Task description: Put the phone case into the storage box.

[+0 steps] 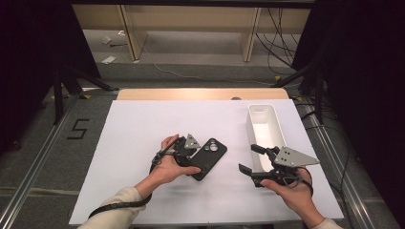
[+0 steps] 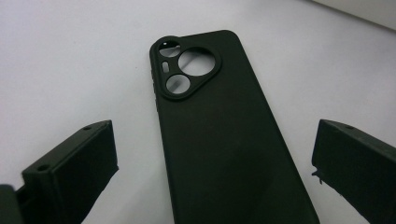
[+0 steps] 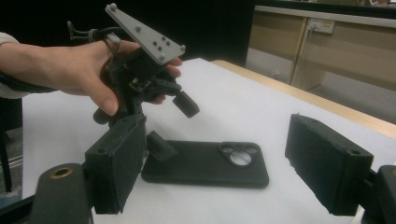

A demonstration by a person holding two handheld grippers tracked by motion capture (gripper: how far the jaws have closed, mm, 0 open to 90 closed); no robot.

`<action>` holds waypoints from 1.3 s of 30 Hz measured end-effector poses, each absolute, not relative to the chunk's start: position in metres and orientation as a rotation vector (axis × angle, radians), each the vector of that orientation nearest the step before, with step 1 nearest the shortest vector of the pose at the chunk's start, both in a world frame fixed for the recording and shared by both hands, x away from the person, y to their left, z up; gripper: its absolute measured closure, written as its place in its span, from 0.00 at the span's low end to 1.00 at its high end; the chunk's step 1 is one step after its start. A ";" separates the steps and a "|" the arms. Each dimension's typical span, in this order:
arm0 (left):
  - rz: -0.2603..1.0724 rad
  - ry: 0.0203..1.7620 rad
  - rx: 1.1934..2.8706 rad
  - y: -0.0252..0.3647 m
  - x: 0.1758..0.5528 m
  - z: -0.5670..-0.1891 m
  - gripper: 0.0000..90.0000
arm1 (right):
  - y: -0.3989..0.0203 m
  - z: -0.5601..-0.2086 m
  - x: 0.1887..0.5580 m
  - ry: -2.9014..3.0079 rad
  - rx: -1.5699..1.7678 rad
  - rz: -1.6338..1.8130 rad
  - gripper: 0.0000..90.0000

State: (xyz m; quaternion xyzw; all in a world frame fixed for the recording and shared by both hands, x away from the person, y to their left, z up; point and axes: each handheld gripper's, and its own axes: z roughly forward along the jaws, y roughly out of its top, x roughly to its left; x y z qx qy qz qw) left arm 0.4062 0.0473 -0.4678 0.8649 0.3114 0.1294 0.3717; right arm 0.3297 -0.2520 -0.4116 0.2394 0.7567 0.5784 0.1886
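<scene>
Left gripper (image 1: 191,160) open, jaws straddling the near end of the phone case (image 1: 208,158), not pressing; case flat on the table (image 1: 138,129), long axis running away from it. Right gripper (image 1: 250,160) open, empty, well apart.

White table (image 1: 133,143) carries a black phone case (image 1: 208,158) and a white bin (image 1: 264,125)

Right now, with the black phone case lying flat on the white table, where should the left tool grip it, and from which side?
Grip the phone case across its two long edges near the plain end, away from the camera cutouts. It lies flat and thin, so coming down from above probably works best. The left tool already straddles it, jaws wide apart on either side.
</scene>
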 end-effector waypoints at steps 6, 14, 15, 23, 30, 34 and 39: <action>0.327 0.810 2.240 0.039 0.412 -0.473 0.00 | -0.252 -0.412 0.330 2.121 0.679 1.624 0.25; 0.322 0.830 2.267 0.029 0.418 -0.479 0.00 | -0.252 -0.412 0.330 2.118 0.683 1.626 0.25; 0.327 0.832 2.272 0.027 0.419 -0.480 0.00 | -0.252 -0.412 0.330 2.118 0.683 1.627 0.25; 0.330 0.843 2.299 0.023 0.420 -0.486 0.00 | -0.252 -0.413 0.330 2.119 0.682 1.629 0.25; 0.310 0.850 2.331 0.021 0.421 -0.490 0.00 | -0.252 -0.413 0.330 2.121 0.684 1.628 0.25; 0.286 0.868 2.332 0.020 0.423 -0.492 0.00 | -0.252 -0.413 0.330 2.121 0.687 1.628 0.25; 0.269 0.881 2.338 0.019 0.425 -0.492 0.00 | -0.252 -0.413 0.330 2.123 0.685 1.629 0.25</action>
